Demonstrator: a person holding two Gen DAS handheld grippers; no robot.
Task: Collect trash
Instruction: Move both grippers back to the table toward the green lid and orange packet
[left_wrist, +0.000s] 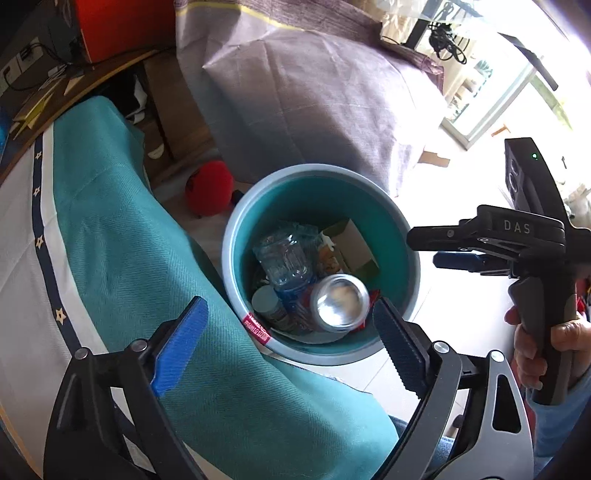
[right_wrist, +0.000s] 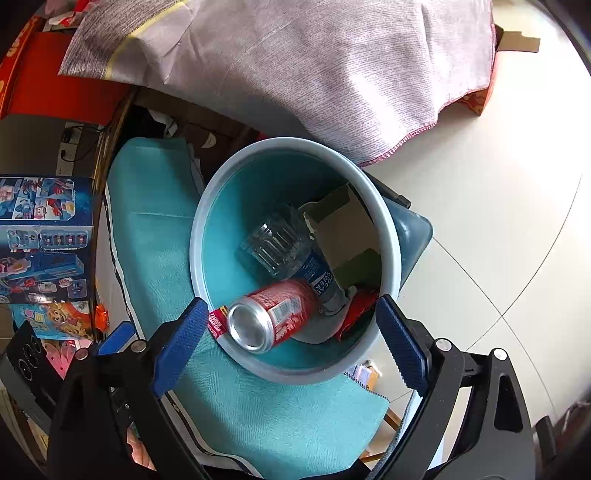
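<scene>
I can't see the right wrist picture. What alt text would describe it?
A teal bin seen from above holds a red soda can, a clear plastic bottle and a cardboard box. The right gripper hangs over it, jaws open and empty, beside a teal cloth.

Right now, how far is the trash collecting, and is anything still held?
Done: the red can, a clear plastic bottle and a cardboard box lie inside the teal bin. In hand: nothing; the left gripper and right gripper hang over it with jaws open and empty. Left: no loose trash shows in these views.
</scene>
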